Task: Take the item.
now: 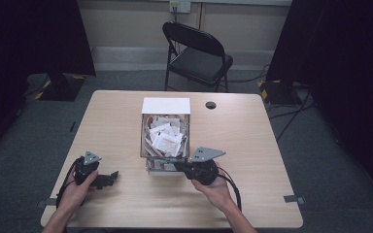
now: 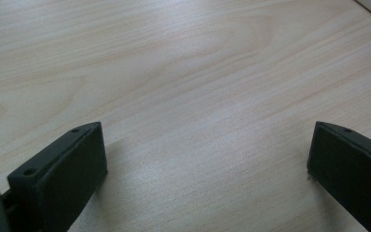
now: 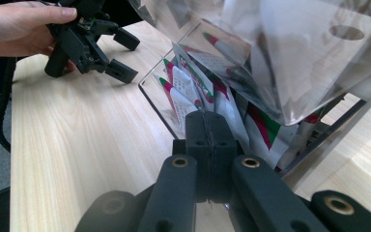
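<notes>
The left gripper (image 1: 108, 178) rests near the front-left corner of the tabletop (image 1: 252, 145), held low by the left hand (image 1: 77, 187). In the left gripper view its jaws stand wide apart over bare wood, with nothing between them and nothing touched. It seems to be waiting its turn rather than working.

In the middle of the tabletop stands the clear dispenser box (image 1: 165, 133), white-backed on its far side and filled with small paper sachets (image 1: 164, 137). A low tray at its front holds a few more.

The right gripper (image 1: 179, 166), carried by the right hand (image 1: 218, 187), sits just in front of that box, its tips at the lower tray. In the right gripper view the jaws are pressed fully together right at the mouth of the box (image 3: 290, 67), touching or almost touching a sachet (image 3: 183, 104) with red and green print. Whether an edge of that sachet is pinched between them cannot be told; they look closed on nothing thick.

The step in hand appears to be picking a sachet from the dispenser. The next move likely calls for a straight, gentle pull toward the front edge, so one sachet slips free without dragging its neighbours or shifting the box.
</notes>
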A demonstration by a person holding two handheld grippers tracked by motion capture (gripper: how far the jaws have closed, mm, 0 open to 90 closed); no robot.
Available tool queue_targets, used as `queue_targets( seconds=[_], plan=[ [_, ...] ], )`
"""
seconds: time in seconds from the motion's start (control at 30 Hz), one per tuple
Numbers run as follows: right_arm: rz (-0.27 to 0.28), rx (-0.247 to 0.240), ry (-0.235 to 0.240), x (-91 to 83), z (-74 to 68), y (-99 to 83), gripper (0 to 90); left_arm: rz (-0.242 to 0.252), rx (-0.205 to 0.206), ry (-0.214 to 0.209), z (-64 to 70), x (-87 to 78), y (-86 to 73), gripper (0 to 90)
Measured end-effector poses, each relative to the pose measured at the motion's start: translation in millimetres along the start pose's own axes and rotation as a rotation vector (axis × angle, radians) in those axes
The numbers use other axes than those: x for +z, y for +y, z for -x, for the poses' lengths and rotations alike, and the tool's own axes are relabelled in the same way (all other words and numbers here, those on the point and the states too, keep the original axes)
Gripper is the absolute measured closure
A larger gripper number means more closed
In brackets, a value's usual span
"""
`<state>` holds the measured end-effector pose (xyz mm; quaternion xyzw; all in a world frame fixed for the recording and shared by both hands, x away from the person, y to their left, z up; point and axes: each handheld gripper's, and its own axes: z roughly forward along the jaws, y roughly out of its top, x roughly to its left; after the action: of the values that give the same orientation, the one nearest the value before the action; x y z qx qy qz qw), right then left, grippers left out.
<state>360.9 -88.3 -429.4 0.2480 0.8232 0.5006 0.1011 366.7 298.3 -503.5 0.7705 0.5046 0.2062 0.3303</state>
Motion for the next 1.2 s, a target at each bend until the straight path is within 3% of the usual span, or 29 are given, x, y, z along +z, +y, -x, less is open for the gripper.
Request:
queue_targets(
  seconds=[1.2],
  plan=[
    [0.049, 0.002, 0.016, -16.4, -7.4, 9.1, 90.0, -0.002, 0.001, -0.002, -0.2, -0.1, 0.1, 0.0]
  ],
)
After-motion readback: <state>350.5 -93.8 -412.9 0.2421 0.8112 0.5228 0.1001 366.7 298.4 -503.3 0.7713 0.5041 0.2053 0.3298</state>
